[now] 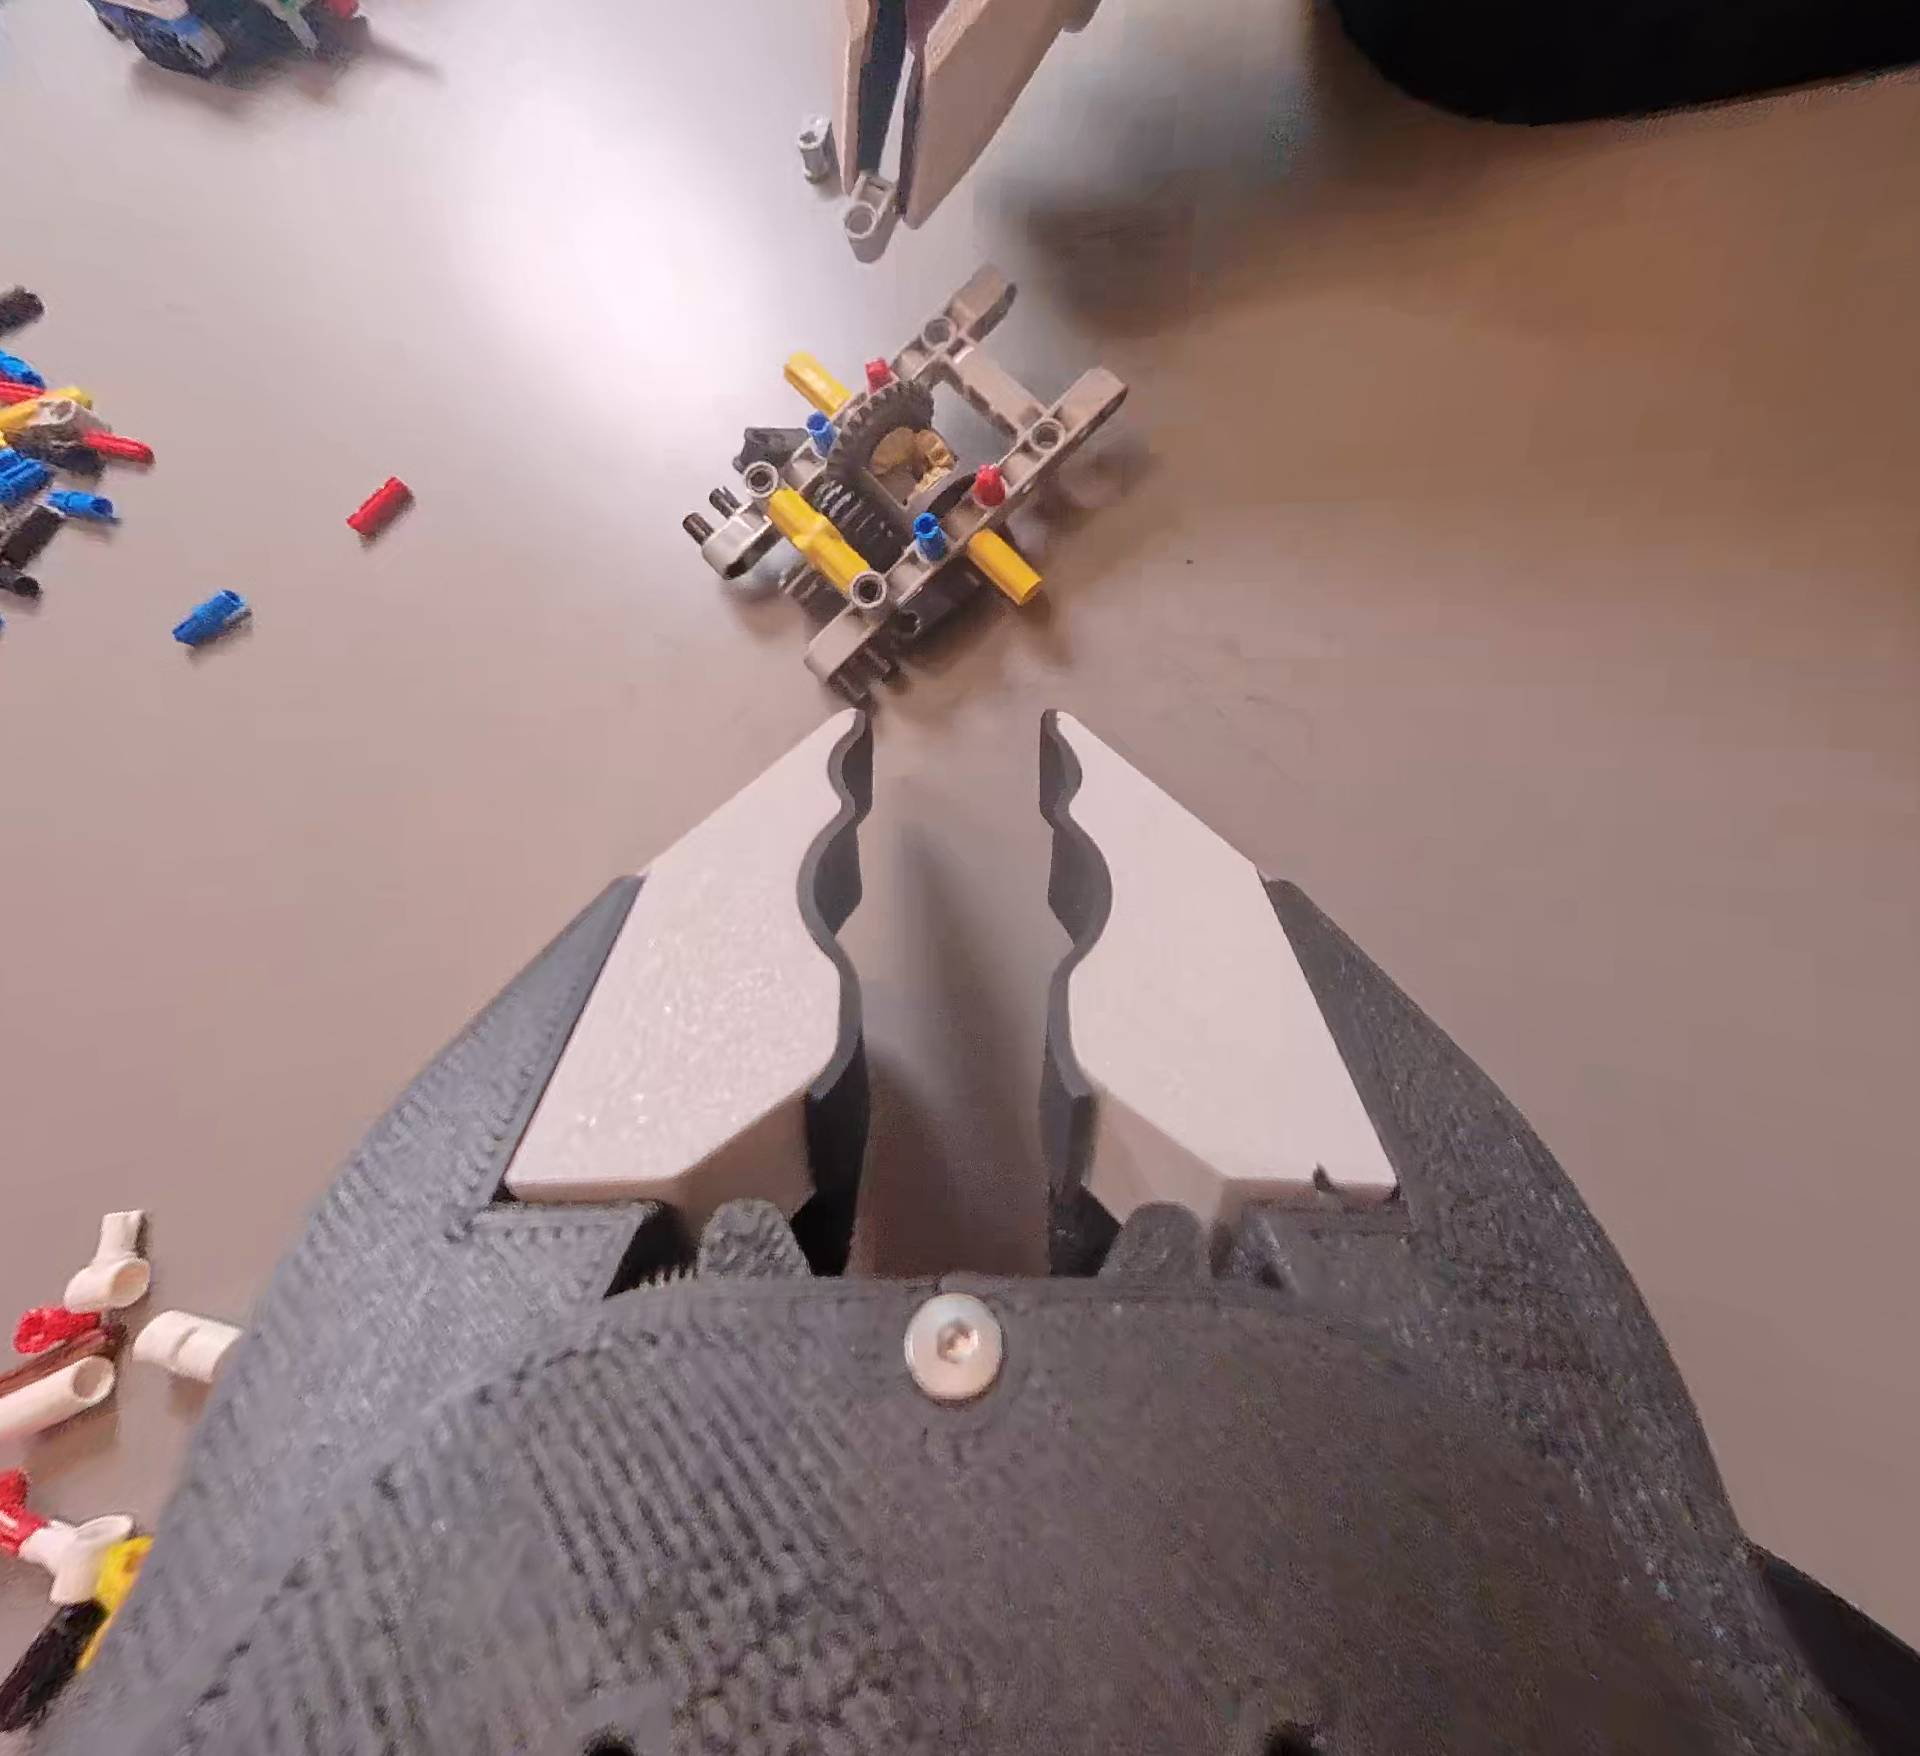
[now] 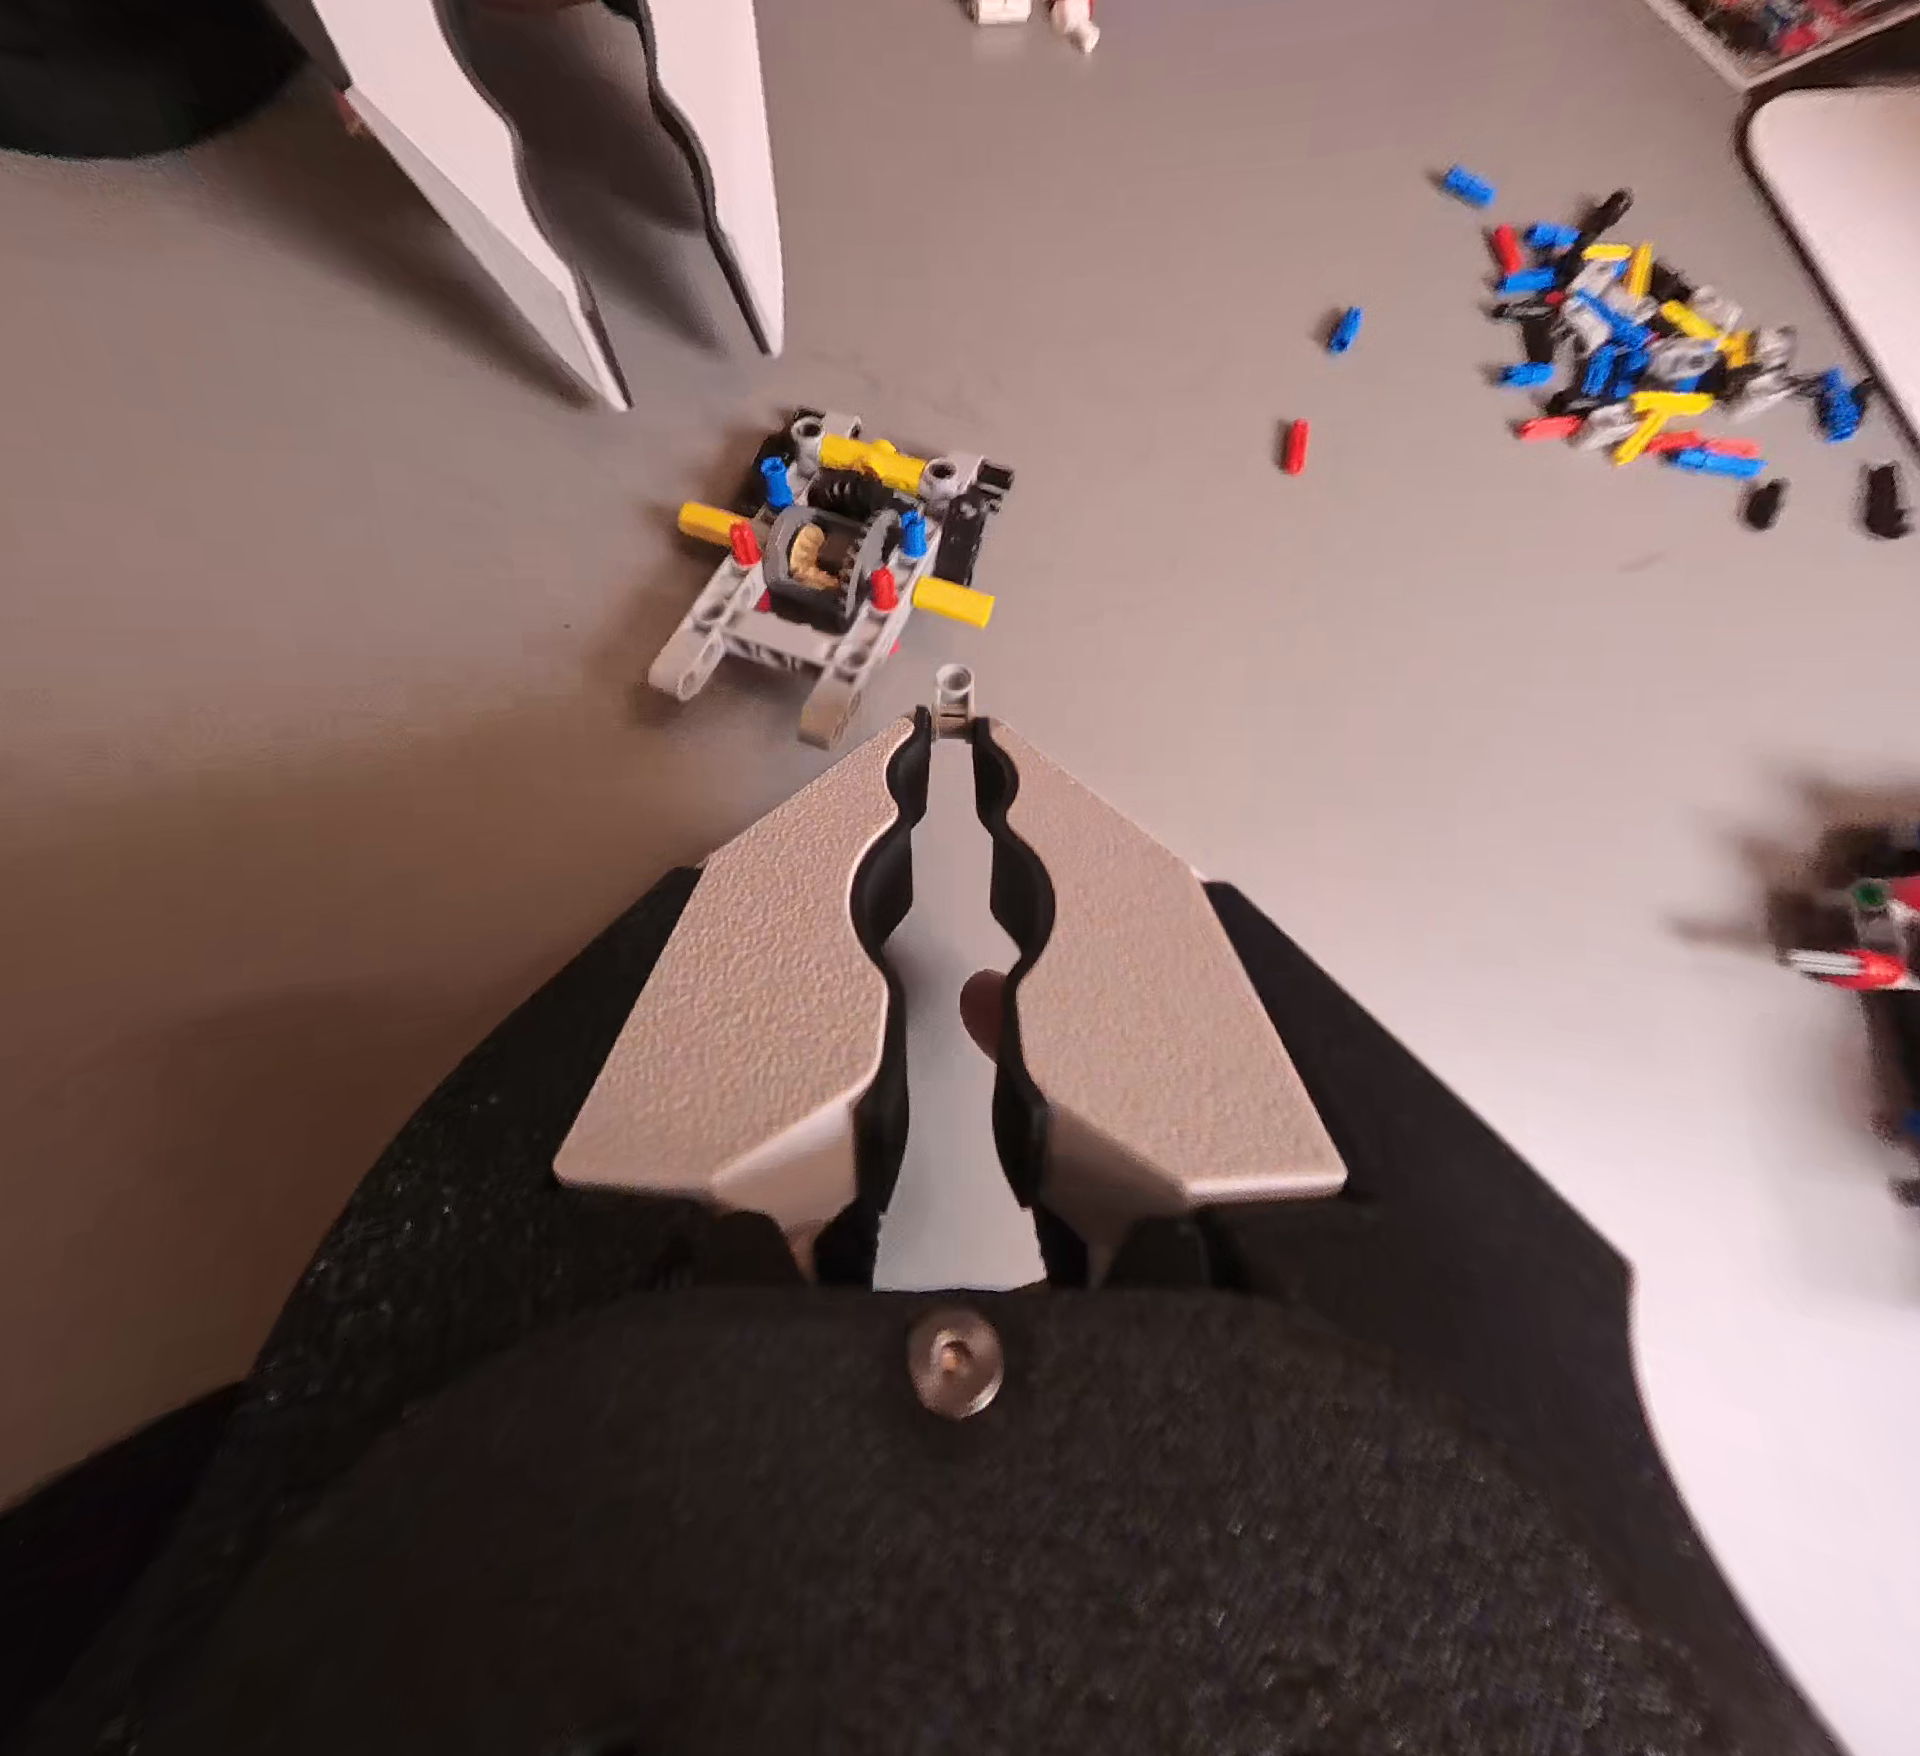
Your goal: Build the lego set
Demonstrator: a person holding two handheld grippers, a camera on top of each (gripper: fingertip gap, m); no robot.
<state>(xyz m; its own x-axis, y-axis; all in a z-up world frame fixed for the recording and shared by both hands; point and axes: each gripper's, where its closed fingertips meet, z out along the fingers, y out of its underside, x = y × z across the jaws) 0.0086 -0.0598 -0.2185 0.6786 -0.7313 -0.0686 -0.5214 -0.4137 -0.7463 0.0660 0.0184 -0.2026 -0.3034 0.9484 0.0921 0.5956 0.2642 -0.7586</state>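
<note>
Right gripper clenched on small grey connector, pinched only at tips. Half-built gear frame lay on table just ahead, slightly left. Left gripper released, empty, frame just ahead, unheld. Risks: connector twisting out of shallow pinch; unbraced frame sliding when pressed.

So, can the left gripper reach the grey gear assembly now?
Probably yes: the left gripper is open and empty, and the grey gear assembly lies just ahead with bare table between them.
</note>
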